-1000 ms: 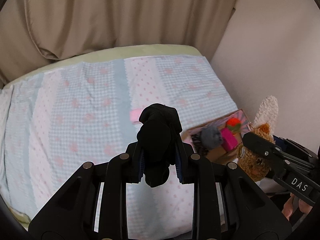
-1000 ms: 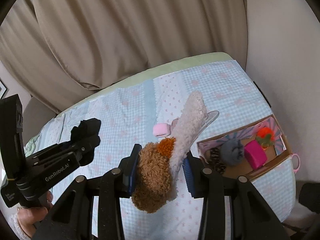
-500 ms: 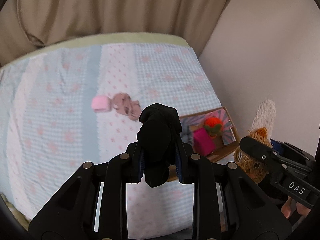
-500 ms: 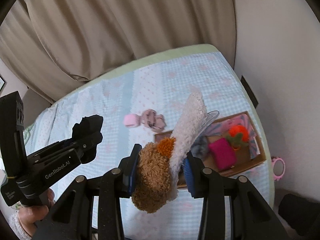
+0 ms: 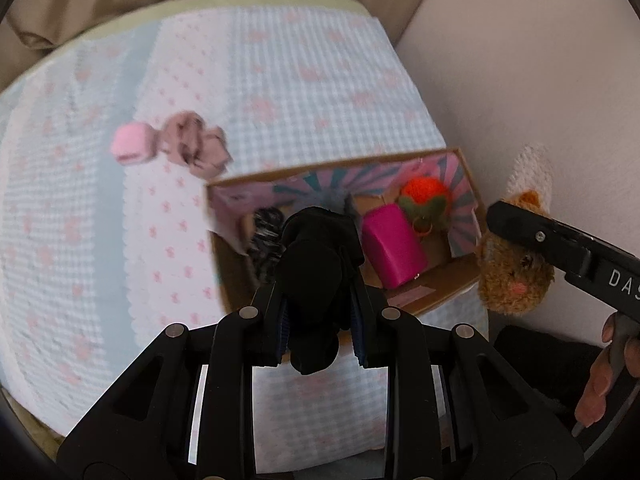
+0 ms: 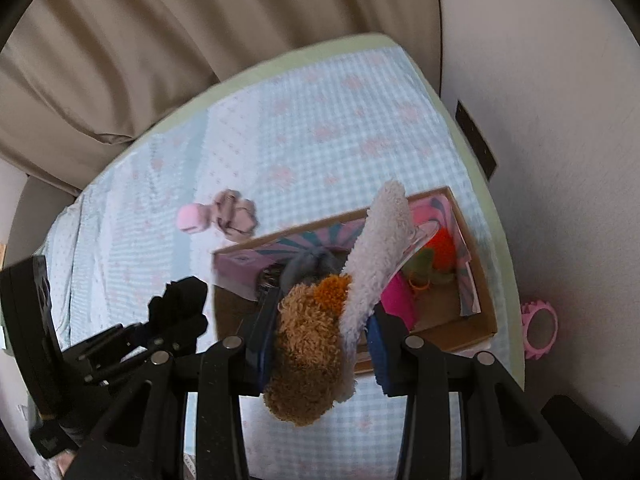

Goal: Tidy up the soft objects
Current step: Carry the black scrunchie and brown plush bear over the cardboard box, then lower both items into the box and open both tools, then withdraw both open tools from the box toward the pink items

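Note:
My left gripper [image 5: 320,316] is shut on a black soft toy [image 5: 316,272] and holds it above the near left part of an open cardboard box [image 5: 432,292]. My right gripper [image 6: 320,344] is shut on a brown plush toy with a white fluffy ear [image 6: 308,344], held above the box's near edge [image 6: 460,328]. The box holds a magenta block [image 5: 394,250], an orange-red plush [image 5: 424,196], a grey plush [image 6: 308,266] and a dark striped item [image 5: 264,232]. A pink cube [image 5: 130,146] and a mauve cloth bundle [image 5: 198,150] lie on the bed beyond the box.
The box sits at the right edge of a bed with a checked blue and pink cover [image 5: 280,80]. A wall [image 5: 520,60] is close on the right, beige curtains [image 6: 200,40] behind. A pink ring toy [image 6: 540,328] lies on the floor by the wall.
Both grippers have moved right and forward with their toys, from over the open bed to above the box. The box now fills the middle of both views.

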Demonstrator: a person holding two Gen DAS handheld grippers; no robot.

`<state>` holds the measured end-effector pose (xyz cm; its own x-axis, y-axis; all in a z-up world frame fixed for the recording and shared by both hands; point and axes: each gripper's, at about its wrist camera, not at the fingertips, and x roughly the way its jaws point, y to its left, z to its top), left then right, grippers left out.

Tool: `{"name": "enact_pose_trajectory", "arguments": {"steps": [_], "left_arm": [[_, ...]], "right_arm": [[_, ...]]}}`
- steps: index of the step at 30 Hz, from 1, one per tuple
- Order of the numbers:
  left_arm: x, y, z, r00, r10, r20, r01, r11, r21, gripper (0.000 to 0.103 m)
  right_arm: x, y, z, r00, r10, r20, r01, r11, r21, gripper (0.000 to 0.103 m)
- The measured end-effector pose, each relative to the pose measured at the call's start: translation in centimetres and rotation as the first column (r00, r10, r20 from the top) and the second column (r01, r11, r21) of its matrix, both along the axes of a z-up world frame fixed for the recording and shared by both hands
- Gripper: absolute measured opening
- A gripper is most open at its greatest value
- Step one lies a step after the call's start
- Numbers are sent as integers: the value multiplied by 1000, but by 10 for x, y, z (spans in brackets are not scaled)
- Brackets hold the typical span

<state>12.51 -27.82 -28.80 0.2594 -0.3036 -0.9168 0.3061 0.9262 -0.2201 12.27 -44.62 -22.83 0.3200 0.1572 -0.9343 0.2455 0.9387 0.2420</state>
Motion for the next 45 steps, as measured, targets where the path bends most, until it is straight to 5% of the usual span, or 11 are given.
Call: {"name": "enact_pose_trajectory", "arguments": {"steps": [11,19,20,22,23,24,25,26,40,45], "left_arm": [[14,-50,-94,989,-70,-131,80,994,75,22],[15,-65,-119,980,-100,-172,120,987,108,22],[15,-65,-119,981,-99,-166,120,985,121,26],[16,-66,-119,982,-101,-159,123,983,133,62],[16,-66,-118,982,-107,-157,128,983,132,98],[16,-67,-116,982,-111,-154,132,983,131,103],[16,-67,-114,982,-111,-152,131,983,132,103],[15,-65,-111,984,-114,-140,132,984,120,103],[11,-33,-88,987,-90,-136,106,987,117,103],[5,-28,-59,993,-87,-79,95,990,108,103]], "right_arm": [[27,-32,-83,991,14,-129,-6,998,59,37],[39,-38,-112,983,41,-182,-25,996,89,38],[41,-39,-114,982,41,-183,-25,996,88,39],[46,-38,-116,982,48,-183,-33,996,85,42],[48,-37,-116,982,51,-182,-36,996,87,47],[50,-36,-117,982,50,-180,-34,995,94,63],[51,-36,-117,983,45,-178,-26,994,104,90],[52,-36,-118,984,38,-176,-18,993,114,102],[39,-37,-98,993,12,-119,-2,996,85,103],[30,-31,-72,997,-2,-73,7,998,68,103]]}}
